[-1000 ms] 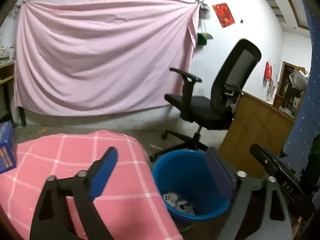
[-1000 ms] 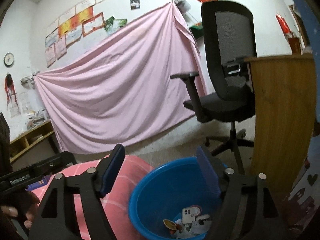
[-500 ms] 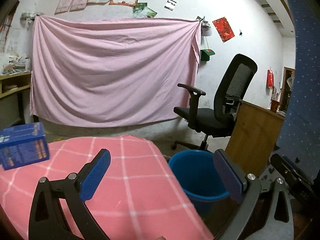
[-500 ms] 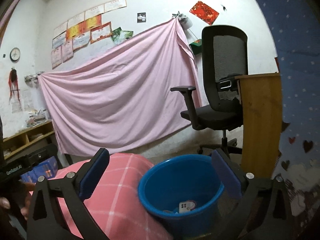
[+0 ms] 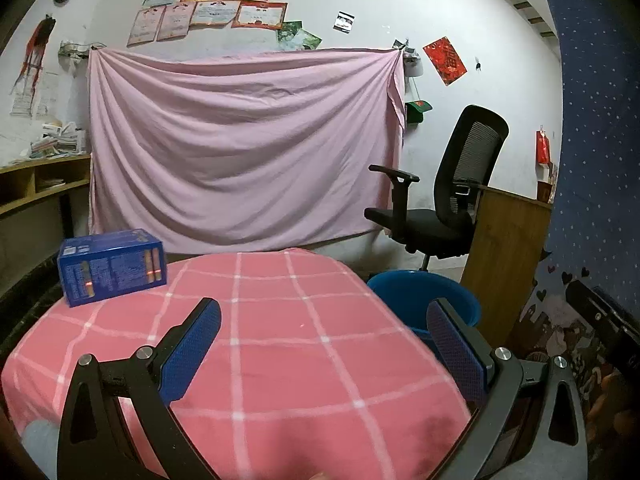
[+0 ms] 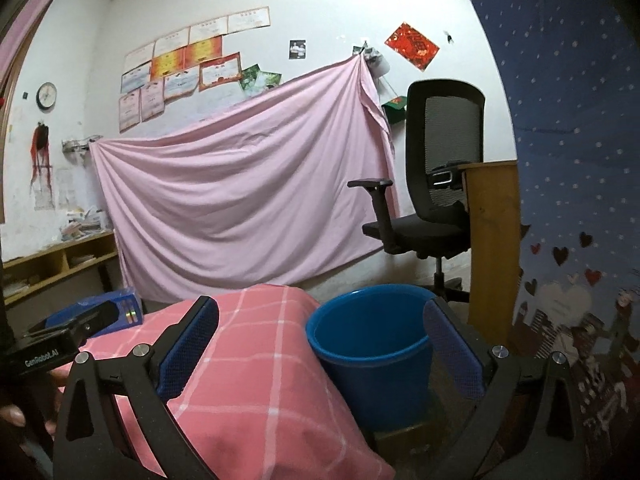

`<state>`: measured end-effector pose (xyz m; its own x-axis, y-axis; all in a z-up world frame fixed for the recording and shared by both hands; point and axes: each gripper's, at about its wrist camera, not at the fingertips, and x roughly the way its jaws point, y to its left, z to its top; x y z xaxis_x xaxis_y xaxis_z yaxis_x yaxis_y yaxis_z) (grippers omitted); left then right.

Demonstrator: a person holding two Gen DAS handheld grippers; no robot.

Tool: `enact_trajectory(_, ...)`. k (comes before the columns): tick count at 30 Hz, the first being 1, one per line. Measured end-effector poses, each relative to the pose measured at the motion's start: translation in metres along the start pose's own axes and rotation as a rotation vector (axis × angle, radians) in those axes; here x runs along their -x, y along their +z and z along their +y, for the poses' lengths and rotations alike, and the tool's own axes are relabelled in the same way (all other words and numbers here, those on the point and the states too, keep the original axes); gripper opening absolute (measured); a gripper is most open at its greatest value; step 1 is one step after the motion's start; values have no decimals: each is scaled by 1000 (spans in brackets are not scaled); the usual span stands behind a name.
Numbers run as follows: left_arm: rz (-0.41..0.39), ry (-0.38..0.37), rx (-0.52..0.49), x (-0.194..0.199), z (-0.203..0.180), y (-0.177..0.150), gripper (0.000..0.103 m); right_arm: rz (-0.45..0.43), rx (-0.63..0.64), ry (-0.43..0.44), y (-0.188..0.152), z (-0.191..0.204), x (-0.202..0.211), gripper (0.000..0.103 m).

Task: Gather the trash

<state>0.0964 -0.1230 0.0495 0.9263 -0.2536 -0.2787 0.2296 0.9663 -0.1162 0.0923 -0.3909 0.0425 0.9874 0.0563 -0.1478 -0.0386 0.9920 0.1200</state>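
the only likely piece of trash in sight was the blue box (image 5: 111, 266), standing on its long side at the far left corner of the pink checked cloth (image 5: 280, 340), well apart from both grippers; it looked like printed carton, so probably light and fairly stiff, with smooth faces that could slide a little under the pads (whether it was full or empty could not be told); a hold across its two narrower faces, near the middle, seemed the safest, firm enough not to slip yet not so hard as to crush the walls; the bin (image 6: 370, 332) stood on the floor just beside the right edge of the cloth, its mouth facing up, its contents out of view from this height.

the left gripper (image 5: 324, 354) hung above the near part of the cloth with its jaws spread wide, holding nothing and touching nothing; the right gripper (image 6: 320, 350) was likewise wide apart and empty, aimed over the cloth's corner and the bin's rim; in the right view the box (image 6: 120, 310) showed partly behind the left gripper's body.
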Motion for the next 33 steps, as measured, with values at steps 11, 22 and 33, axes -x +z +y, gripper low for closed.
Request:
enact_trajectory(11,7,21,15,14,12,-8,101,-1,44,-40,-13,20,20,103)
enact_trajectory(22,0,27,18,16,14,-7,101,2,49,-39,-15,23,22,103)
enact_trajectory(33,4,32,28,16,17,-5,101,2,51,-31,-13,29,23,103)
